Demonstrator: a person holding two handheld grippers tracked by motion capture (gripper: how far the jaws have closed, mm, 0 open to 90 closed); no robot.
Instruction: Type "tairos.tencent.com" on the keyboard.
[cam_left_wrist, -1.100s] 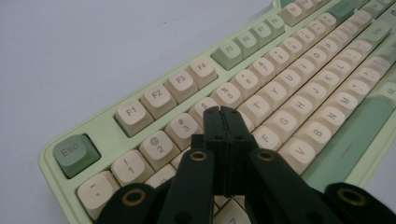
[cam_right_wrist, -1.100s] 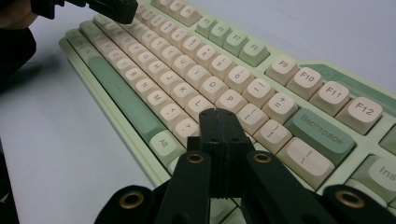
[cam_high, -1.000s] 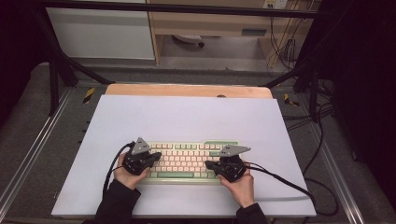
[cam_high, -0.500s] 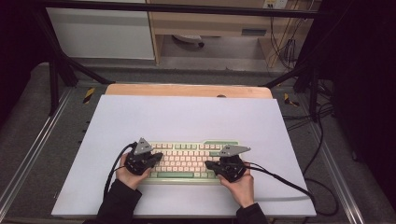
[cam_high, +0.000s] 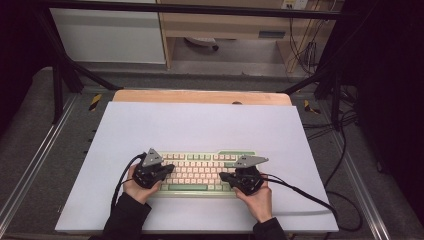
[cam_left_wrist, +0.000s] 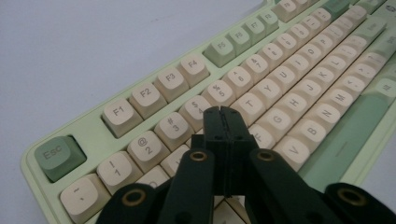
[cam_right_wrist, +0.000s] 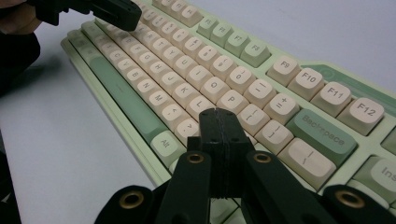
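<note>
A pale green keyboard (cam_high: 200, 172) with cream keys lies on the white mat near its front edge. My left gripper (cam_high: 169, 168) hovers over the keyboard's left end, jaws pressed together with nothing between them. In the left gripper view the shut tips (cam_left_wrist: 223, 112) sit just above the letter rows (cam_left_wrist: 280, 116) near R and T. My right gripper (cam_high: 223, 176) hangs over the right end, also shut and empty. In the right gripper view its tips (cam_right_wrist: 216, 113) rest over the keys by L and the punctuation; the left gripper (cam_right_wrist: 122, 13) shows at the top left.
The white mat (cam_high: 200, 125) covers a wooden table (cam_high: 200, 96). Black cables (cam_high: 300, 192) trail from each gripper across the mat. Metal frame rails (cam_high: 30, 165) run along both sides, with more cables (cam_high: 345, 150) on the floor at right.
</note>
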